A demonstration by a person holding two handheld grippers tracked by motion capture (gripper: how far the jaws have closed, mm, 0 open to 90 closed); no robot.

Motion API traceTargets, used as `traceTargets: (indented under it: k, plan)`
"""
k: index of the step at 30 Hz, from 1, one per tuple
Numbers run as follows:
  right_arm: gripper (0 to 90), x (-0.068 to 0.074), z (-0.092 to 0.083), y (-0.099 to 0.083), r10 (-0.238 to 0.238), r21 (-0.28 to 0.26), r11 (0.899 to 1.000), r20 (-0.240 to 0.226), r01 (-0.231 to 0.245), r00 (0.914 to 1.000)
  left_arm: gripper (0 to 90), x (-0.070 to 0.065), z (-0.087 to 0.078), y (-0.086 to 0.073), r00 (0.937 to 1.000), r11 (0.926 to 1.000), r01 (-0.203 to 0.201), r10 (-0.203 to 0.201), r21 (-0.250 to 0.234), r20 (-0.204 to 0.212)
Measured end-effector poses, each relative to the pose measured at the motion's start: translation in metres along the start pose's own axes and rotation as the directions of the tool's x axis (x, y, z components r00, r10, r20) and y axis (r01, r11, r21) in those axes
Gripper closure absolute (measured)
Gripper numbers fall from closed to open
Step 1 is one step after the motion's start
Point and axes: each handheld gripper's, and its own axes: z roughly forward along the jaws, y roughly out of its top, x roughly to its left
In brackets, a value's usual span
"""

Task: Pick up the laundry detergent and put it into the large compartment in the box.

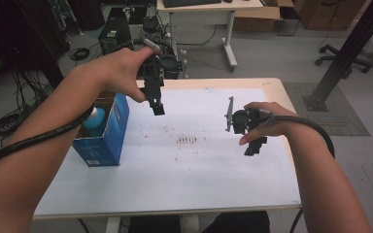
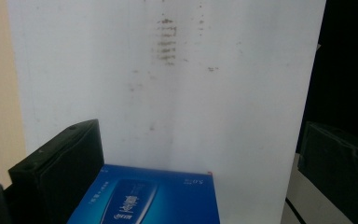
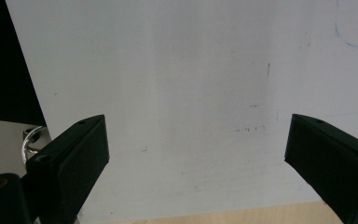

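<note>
left gripper (image 1: 157, 108): fingers wide, empty, near blue box (image 1: 108, 131) | right gripper (image 1: 252, 147): fingers wide, empty

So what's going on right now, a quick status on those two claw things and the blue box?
Left gripper open, raised beside the blue box, holding nothing. Right gripper open, empty, over the white sheet. Box upright at the sheet's left edge, bottle inside. Nothing between the left gripper and the box.

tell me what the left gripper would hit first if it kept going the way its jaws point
Probably the open blue cardboard box, which sits between the left gripper's spread black jaws; past it lies the white table sheet. Depth is unclear.
</note>
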Motion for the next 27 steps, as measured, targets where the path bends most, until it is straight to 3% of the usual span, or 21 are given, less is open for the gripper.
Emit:
traceTargets:
  k: [11, 27]
  plan:
    - [6.0, 0.006, -0.004, -0.005, -0.002, 0.006, 1.000, 0.008, 0.002, 1.0000, 0.4, -0.011, 0.002, 0.005, 0.9998, 0.9998, -0.015, 0.016, -0.016, 0.008]
    - [6.0, 0.006, -0.005, -0.008, 0.004, 0.011, 1.000, 0.013, -0.005, 0.9999, 0.4, -0.008, 0.004, 0.004, 0.9997, 0.9999, -0.016, 0.016, -0.005, 0.019]
